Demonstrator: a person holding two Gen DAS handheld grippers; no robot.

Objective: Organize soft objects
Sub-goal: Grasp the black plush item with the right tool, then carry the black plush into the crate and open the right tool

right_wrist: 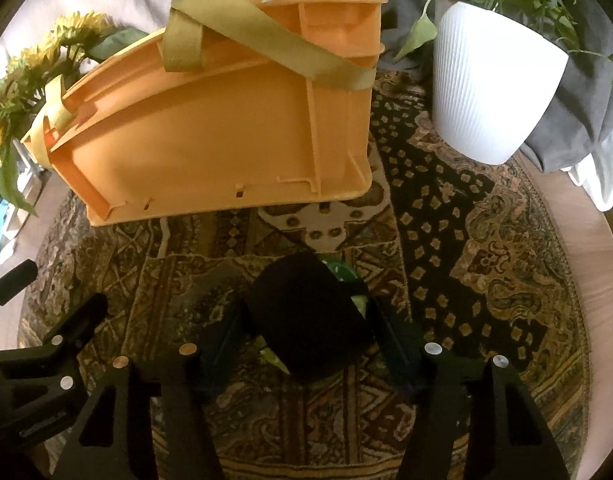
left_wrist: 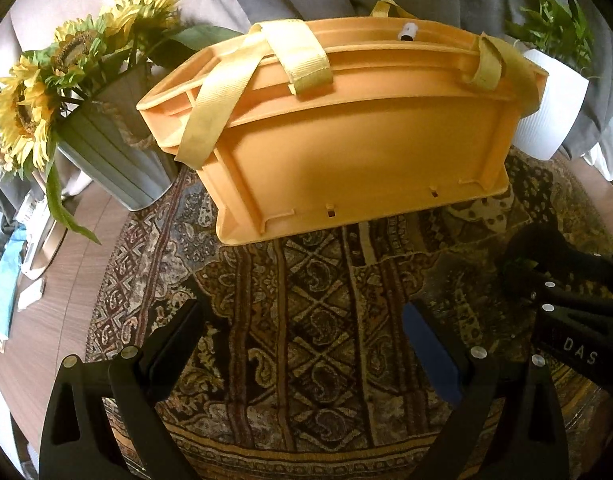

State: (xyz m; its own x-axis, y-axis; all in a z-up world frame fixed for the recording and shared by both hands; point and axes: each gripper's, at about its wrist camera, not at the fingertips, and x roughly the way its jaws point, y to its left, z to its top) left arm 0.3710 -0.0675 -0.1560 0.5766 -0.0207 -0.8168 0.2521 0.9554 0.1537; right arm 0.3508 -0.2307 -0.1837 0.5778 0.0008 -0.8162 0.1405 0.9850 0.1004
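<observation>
An orange plastic crate (left_wrist: 346, 140) with yellow fabric straps (left_wrist: 222, 100) stands on the patterned rug at the back; it also shows in the right wrist view (right_wrist: 210, 132). My right gripper (right_wrist: 306, 316) is shut on a dark soft object with green parts (right_wrist: 310, 312), held just above the rug in front of the crate. That object and the right gripper also appear at the right of the left wrist view (left_wrist: 538, 264). My left gripper (left_wrist: 302, 320) is open and empty over the rug, in front of the crate.
A grey bucket of sunflowers (left_wrist: 106, 148) stands left of the crate. A white ribbed plant pot (right_wrist: 490, 84) stands to its right. The round patterned rug (left_wrist: 306, 360) covers a wooden table. Papers and blue cloth (left_wrist: 6, 288) lie at far left. Grey fabric lies behind.
</observation>
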